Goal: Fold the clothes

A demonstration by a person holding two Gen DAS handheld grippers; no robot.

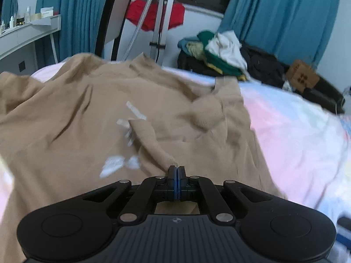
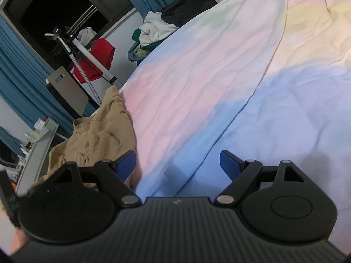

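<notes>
A tan sweatshirt (image 1: 72, 118) with white lettering lies crumpled on the pastel bedsheet (image 1: 291, 131). My left gripper (image 1: 176, 169) is shut on a pinched ridge of its fabric, which rises from the cloth into the jaws. One sleeve cuff (image 1: 205, 115) lies bunched to the right of that ridge. In the right wrist view the same tan sweatshirt (image 2: 98, 131) sits at the left edge of the bedsheet (image 2: 219, 76). My right gripper (image 2: 177, 164) stands open above bare sheet, its left finger next to the sweatshirt's edge, with nothing between its fingers.
A pile of green, white and dark clothes (image 1: 221, 52) lies at the bed's far side, beside a cardboard box (image 1: 302, 77). A red garment (image 1: 153, 15) hangs on a metal stand (image 1: 159, 22). A white desk (image 1: 26, 37) with bottles stands left. Blue curtains (image 1: 283, 15) hang behind.
</notes>
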